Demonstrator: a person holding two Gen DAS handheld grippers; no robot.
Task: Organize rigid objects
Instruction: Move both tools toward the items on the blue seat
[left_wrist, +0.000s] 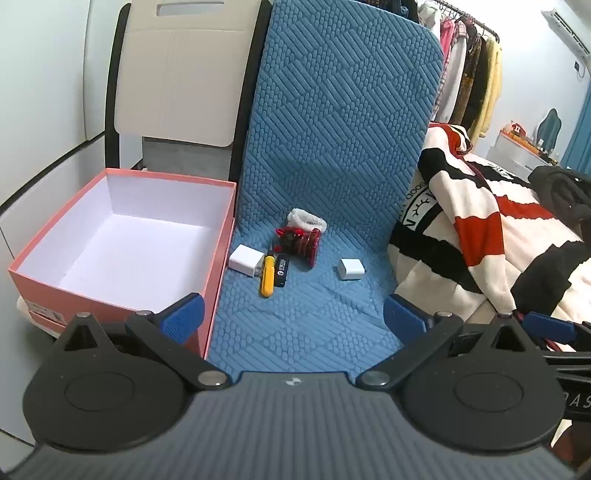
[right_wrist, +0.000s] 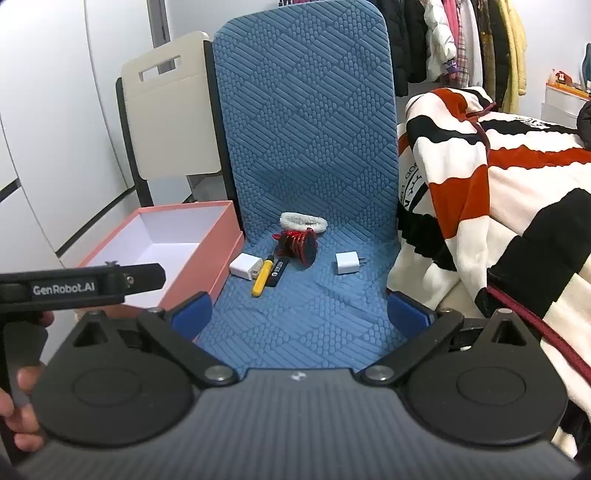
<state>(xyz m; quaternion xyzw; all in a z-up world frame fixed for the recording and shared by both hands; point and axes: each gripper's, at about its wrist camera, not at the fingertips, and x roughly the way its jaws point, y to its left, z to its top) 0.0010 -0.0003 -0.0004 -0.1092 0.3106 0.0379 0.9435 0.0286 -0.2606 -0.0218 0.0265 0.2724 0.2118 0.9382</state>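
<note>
On the blue quilted mat (left_wrist: 314, 314) (right_wrist: 306, 314) lie a white charger (left_wrist: 244, 260) (right_wrist: 244, 266), a yellow tool (left_wrist: 267, 275) (right_wrist: 261, 277), a black stick (left_wrist: 282, 271) (right_wrist: 277, 273), a red-and-black Christmas stocking (left_wrist: 303, 236) (right_wrist: 300, 240) and a second white charger (left_wrist: 351, 268) (right_wrist: 348, 263). A pink box (left_wrist: 122, 236) (right_wrist: 166, 254), open and empty, stands left of the mat. My left gripper (left_wrist: 291, 317) is open and empty, well short of the objects. My right gripper (right_wrist: 300, 314) is open and empty, also short of them.
A striped red, black and cream blanket (left_wrist: 498, 236) (right_wrist: 498, 206) lies right of the mat. A cream chair back (left_wrist: 181, 74) (right_wrist: 170, 110) stands behind the box. Clothes (left_wrist: 469, 74) hang at the back right. The left gripper's body (right_wrist: 74, 286) shows at left in the right wrist view.
</note>
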